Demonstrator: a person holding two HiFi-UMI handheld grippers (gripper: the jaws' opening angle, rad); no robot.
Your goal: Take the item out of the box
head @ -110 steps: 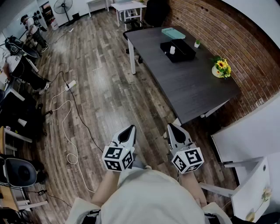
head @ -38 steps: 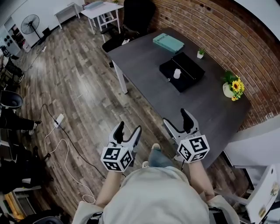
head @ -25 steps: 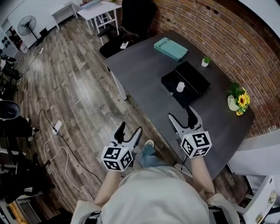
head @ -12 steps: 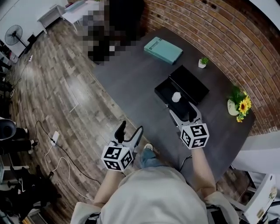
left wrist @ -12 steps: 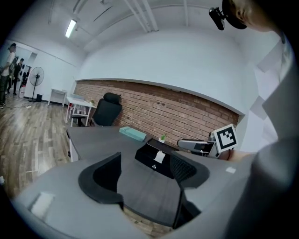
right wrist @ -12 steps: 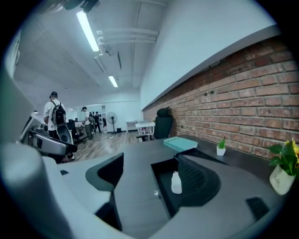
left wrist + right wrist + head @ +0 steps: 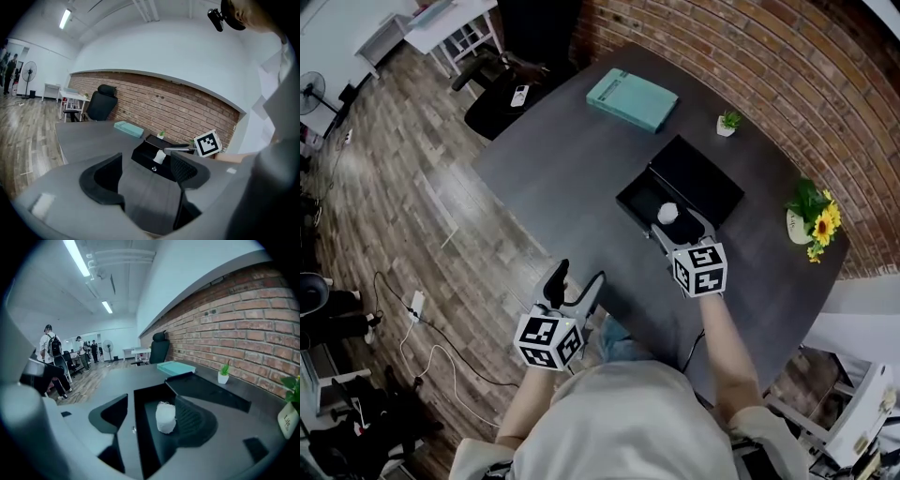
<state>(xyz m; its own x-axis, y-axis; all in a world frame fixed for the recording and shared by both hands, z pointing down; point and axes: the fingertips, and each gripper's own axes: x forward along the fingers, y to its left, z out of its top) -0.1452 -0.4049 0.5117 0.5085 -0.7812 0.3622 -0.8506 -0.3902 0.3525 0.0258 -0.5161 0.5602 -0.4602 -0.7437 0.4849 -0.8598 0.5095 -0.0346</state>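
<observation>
So the item is a stubby white roll (image 7: 165,417) standing on end inside the open black box (image 7: 634,198). Its long axis runs straight up and its top faces the ceiling. From the head view it sits toward the right end of the box, with bare black floor left of it.

The right gripper (image 7: 150,409) is right at the box. Its jaws are wide apart and closing. One jaw is inside the box just beside the roll, and I can't tell if it's actually touching. The other jaw is outside the near wall, so the wall and the roll are both between the jaws. It has no grip on anything.

The left gripper (image 7: 145,165) hangs back at the near edge of the table (image 7: 572,178), jaws spread with nothing between them.

For room, the lid (image 7: 698,183) lies flat open on the brick wall side, so that side of the box is taken. Above the roll is open. The tabletop left of the box is bare. A teal book (image 7: 632,99) is well apart at the far end. A small plant (image 7: 727,122) stands near the lid's far corner, and a flower pot (image 7: 811,211) sits off to the right by the wall.
</observation>
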